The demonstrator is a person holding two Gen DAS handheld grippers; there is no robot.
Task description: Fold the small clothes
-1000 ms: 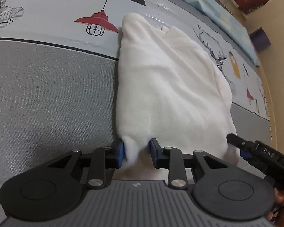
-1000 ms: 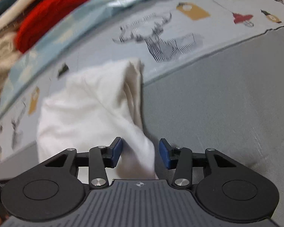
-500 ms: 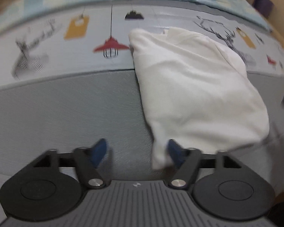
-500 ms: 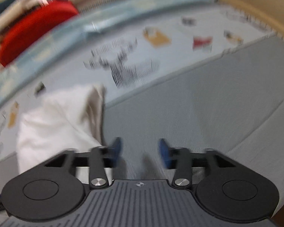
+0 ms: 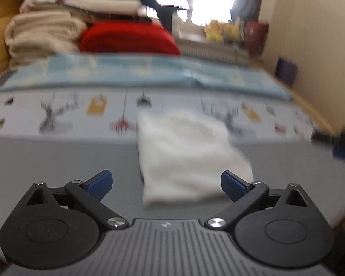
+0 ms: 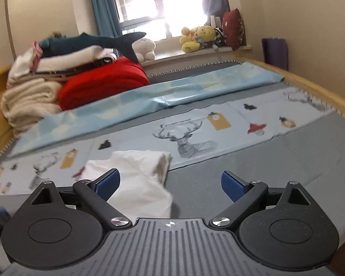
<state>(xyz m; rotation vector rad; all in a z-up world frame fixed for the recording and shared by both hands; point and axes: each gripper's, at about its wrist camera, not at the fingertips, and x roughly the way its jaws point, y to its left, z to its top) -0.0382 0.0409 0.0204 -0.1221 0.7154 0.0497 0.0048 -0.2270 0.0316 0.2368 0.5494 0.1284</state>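
I see both tongs spreading wide with nothing gripped: my left tongs [image 5: 166, 185] hang above the folded white fleece garment [image 5: 184, 154], which lies flat on the grey bed cover [image 5: 57, 161] toward twelve o'clock; my right tongs [image 6: 170, 184] have it [image 6: 140, 174] at ten o'clock, its far edge over the deer-print sheet [image 6: 218, 133].

Bedroom, bed [image 6: 310, 151], plush toys [image 6: 197, 38], window [image 6: 172, 7]
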